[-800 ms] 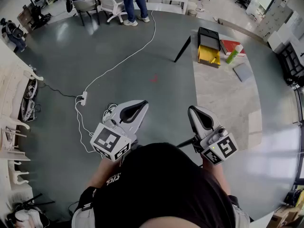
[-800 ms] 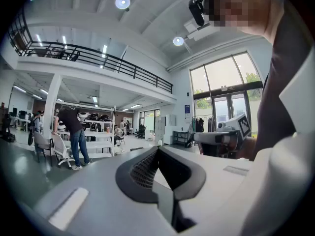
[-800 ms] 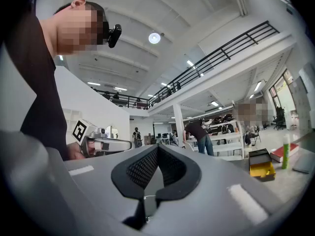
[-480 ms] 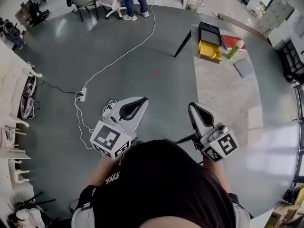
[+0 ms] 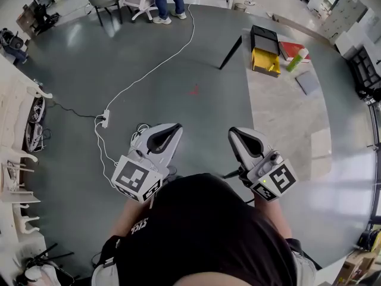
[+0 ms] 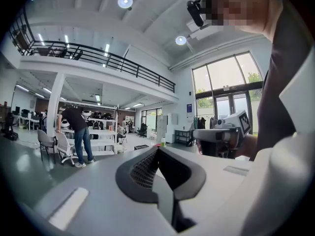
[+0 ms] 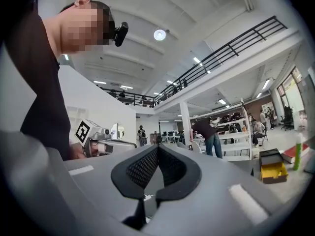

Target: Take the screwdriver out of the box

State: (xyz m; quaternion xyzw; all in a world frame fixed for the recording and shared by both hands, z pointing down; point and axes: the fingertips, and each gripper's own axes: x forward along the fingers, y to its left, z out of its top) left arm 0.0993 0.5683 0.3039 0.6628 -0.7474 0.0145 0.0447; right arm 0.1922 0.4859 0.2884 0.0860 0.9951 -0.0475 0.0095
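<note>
Fingers [image 6: 141, 170] of the L gripper [image 6: 157, 150] are pressed together w/ nothing btw them. The R gripper [image 7: 158, 147] is the same: shut, empty. Both are held level, close in front of the person's chest.

Vs. a moment before, almost nothing changed. The R gripper shifted a little toward the L one, no jaws opened, and the box [image 5: 264, 57] sits slightly higher in the head view. So the task is judged as not started; the whole approach is left to do.

The box, black and yellow, stands near the far left corner of the table [image 5: 280, 124], well apart from both grippers, beside a red book [image 5: 290, 48] and a green bottle [image 5: 295, 62]. The screwdriver is presumably inside, but no view shows it, so its direction and long axis cannot be told.
</note>
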